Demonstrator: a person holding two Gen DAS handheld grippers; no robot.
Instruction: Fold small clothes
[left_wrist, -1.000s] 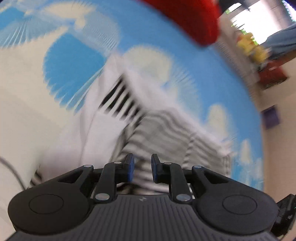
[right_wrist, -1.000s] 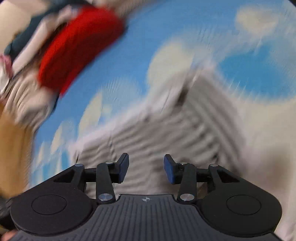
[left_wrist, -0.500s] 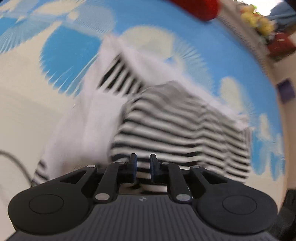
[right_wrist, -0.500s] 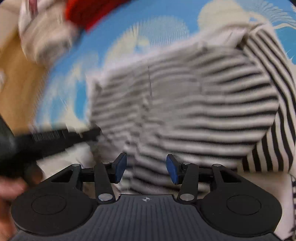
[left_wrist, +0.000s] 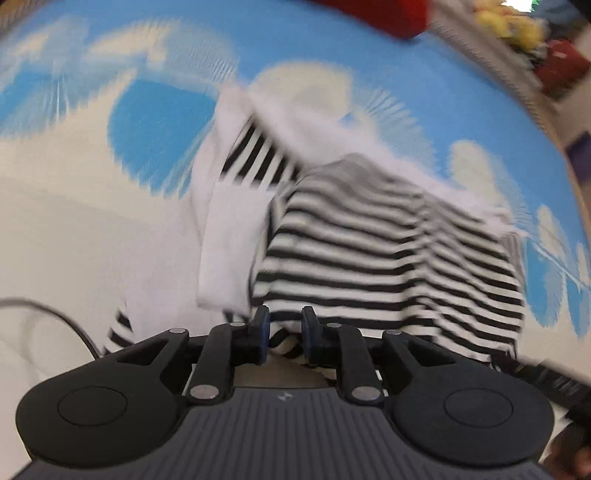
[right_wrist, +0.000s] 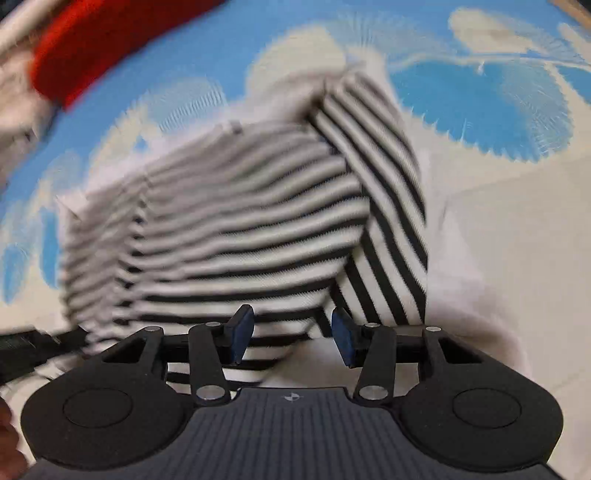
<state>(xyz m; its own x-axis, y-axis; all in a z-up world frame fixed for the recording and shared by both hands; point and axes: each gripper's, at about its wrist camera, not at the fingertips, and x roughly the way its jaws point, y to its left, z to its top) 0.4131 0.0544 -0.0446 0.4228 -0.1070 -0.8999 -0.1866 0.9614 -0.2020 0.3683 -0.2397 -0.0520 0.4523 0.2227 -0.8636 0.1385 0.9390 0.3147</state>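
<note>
A black-and-white striped garment with white parts lies folded over on a blue-and-cream patterned sheet. My left gripper sits at its near hem, jaws narrowly apart with striped cloth between them. In the right wrist view the same striped garment fills the middle. My right gripper is open at its near edge, with the hem lying between the blue pads. Both views are motion-blurred.
A red cloth lies at the far side of the sheet and also shows in the left wrist view. A dark cable runs at the left. The other gripper's black body shows at the left edge.
Both grippers have come down to the garment's near hem. The left jaws narrowed onto the cloth; the right stayed open. The striped top layer now lies folded over.
</note>
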